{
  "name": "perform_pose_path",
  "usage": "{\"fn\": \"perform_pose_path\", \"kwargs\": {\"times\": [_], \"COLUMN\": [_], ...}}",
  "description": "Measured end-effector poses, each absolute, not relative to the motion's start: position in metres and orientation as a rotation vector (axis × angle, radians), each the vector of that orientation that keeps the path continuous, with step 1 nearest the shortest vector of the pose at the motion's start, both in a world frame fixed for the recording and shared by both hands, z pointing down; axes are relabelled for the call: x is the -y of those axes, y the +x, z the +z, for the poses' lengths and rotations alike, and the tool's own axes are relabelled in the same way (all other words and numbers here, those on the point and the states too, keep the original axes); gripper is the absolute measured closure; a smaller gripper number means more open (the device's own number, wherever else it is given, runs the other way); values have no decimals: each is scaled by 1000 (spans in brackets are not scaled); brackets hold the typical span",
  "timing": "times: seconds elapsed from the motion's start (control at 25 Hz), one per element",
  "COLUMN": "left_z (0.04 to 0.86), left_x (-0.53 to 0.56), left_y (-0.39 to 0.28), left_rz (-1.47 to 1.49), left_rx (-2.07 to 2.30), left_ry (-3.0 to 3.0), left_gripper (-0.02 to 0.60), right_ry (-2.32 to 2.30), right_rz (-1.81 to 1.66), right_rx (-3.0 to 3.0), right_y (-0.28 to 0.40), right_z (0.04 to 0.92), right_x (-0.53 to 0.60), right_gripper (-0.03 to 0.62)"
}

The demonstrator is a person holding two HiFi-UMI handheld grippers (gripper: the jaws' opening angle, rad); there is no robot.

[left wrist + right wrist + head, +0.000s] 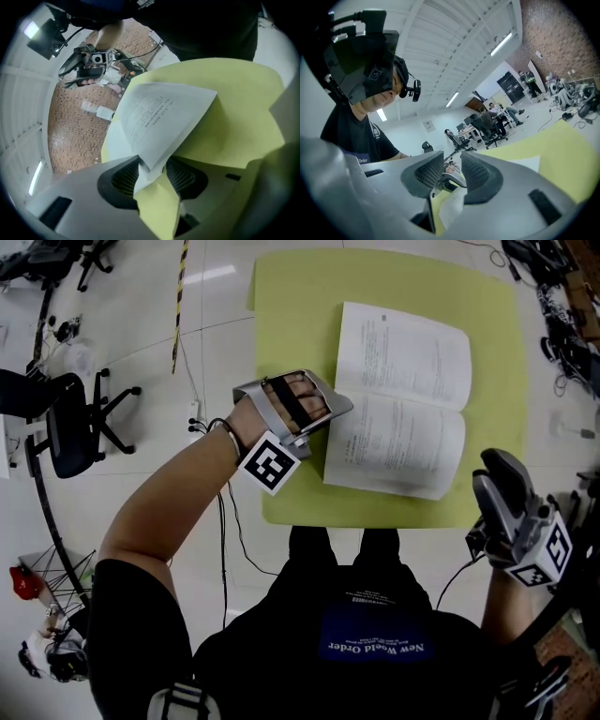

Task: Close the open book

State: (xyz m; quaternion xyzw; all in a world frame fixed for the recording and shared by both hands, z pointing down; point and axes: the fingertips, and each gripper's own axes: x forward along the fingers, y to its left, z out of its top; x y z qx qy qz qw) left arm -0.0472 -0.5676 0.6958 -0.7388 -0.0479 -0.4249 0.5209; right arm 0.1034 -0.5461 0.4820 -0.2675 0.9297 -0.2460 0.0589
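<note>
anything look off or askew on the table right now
Only the book: it lies open, slightly skewed on the yellow table, and one page is lifted, its corner between the open jaws of the left gripper. Nothing looks spilled or torn.

Open book, white printed pages up, flat on yellow-green table

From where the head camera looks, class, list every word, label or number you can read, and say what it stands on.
"New World Order": on the person's dark shirt, upside down in the head view.
Print on the pages of the open book: too small to read.
</note>
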Motion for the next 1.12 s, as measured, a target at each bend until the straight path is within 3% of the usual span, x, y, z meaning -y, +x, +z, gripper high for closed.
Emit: {"fn": "perform_pose_path", "kwargs": {"times": [0.16, 0.76, 1.12], "left_z": [690, 660, 663], "left_x": [558, 564, 585], "left_y": [-51, -38, -47], "left_rz": [-1038, -854, -846], "left_rx": [202, 147, 18], "left_ry": [-1915, -3109, -3288], "left_gripper": [436, 460, 479], "right_ry": [-811, -810, -804], "right_rz": [-745, -743, -739], "right_rx": [-2813, -2789, -2786], "right_y": [102, 111, 107], "right_z": [480, 477, 472], "right_x": [546, 540, 543], "right_gripper": [503, 503, 503]}}
